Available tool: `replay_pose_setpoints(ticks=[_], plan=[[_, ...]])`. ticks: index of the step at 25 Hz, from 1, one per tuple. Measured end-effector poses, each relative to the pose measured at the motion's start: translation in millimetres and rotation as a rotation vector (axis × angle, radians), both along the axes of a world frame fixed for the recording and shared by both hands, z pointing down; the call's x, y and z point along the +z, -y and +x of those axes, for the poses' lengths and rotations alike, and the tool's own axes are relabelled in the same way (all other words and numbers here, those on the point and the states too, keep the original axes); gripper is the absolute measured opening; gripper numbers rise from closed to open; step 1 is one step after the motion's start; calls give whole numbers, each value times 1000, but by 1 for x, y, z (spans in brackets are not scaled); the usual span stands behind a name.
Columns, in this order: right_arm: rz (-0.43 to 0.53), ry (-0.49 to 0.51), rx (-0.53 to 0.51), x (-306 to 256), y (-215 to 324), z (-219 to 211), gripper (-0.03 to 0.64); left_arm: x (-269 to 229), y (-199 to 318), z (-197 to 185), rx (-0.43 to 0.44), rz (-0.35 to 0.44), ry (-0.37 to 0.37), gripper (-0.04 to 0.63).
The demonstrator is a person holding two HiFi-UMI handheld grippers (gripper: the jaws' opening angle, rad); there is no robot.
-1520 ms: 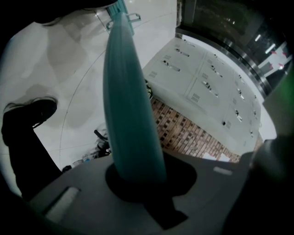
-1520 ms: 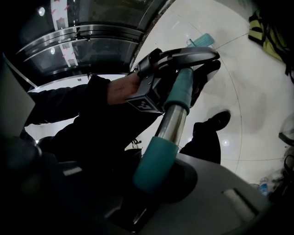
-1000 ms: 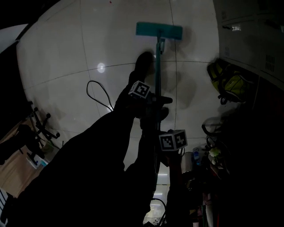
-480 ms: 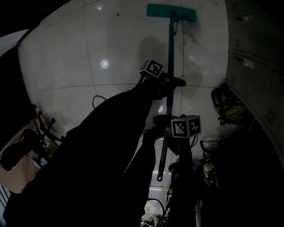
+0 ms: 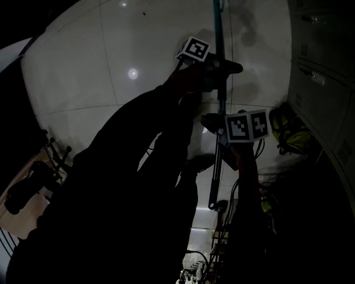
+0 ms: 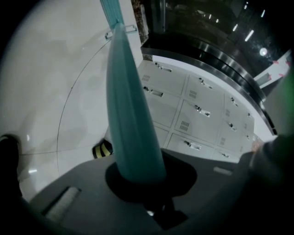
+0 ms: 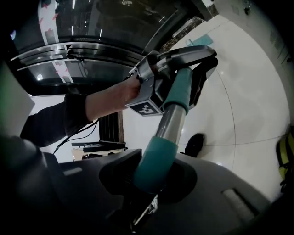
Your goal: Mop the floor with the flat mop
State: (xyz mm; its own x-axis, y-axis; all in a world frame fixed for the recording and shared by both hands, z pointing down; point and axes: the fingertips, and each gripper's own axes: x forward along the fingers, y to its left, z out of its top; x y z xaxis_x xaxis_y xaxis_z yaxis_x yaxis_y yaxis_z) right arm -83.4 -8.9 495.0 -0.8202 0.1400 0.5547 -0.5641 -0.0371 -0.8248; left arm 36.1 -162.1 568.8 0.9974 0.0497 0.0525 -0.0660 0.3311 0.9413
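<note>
The flat mop's teal handle (image 5: 218, 89) runs from the top edge of the head view down the middle. Its teal head (image 6: 110, 8) lies far off on the pale tiled floor (image 5: 111, 66) and is out of the head view. My left gripper (image 5: 222, 66), with its marker cube, is shut on the handle higher up. My right gripper (image 5: 219, 126) is shut on it lower down. In the left gripper view the handle (image 6: 131, 119) rises straight out of my left gripper (image 6: 138, 176). The right gripper view shows my right gripper (image 7: 151, 179) round the handle (image 7: 161, 151), with the left gripper (image 7: 186, 57) gripping further along.
Grey lockers (image 5: 321, 66) line the right side, and a yellow-and-black object (image 5: 291, 133) lies at their foot. A chair base (image 5: 52, 161) and a wooden surface sit at the left. Cables and clutter lie near the bottom. A dark shoe (image 7: 195, 144) stands on the tiles.
The mop has been pushed forward, and its head has slid out past the top of the head view. Both grippers moved up the view with the handle.
</note>
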Motion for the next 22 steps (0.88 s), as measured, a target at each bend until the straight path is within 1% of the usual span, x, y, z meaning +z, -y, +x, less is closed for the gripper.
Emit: replay_pose_setpoints(ticks=[2, 4, 8, 11, 15, 19, 22], plan=[[-1, -9, -17, -5, -30, 3, 104, -5, -29, 1, 24, -3, 2, 56], [-8, -13, -38, -11, -73, 6, 103, -10, -71, 1, 45, -17, 13, 55], [-42, -35, -76, -28, -180, 17, 104, -25, -181, 9, 52, -113, 17, 51], [-80, -21, -80, -46, -261, 19, 104, -34, -266, 9, 70, -151, 34, 48], [-119, -9, -92, -63, -356, 23, 109, -45, -367, 15, 87, -193, 19, 48], [-144, -21, -111, -70, -435, 31, 109, -48, -451, 23, 103, -244, 21, 46], [-149, -18, -113, -79, -473, 32, 109, -49, -500, 26, 109, -290, 24, 44]])
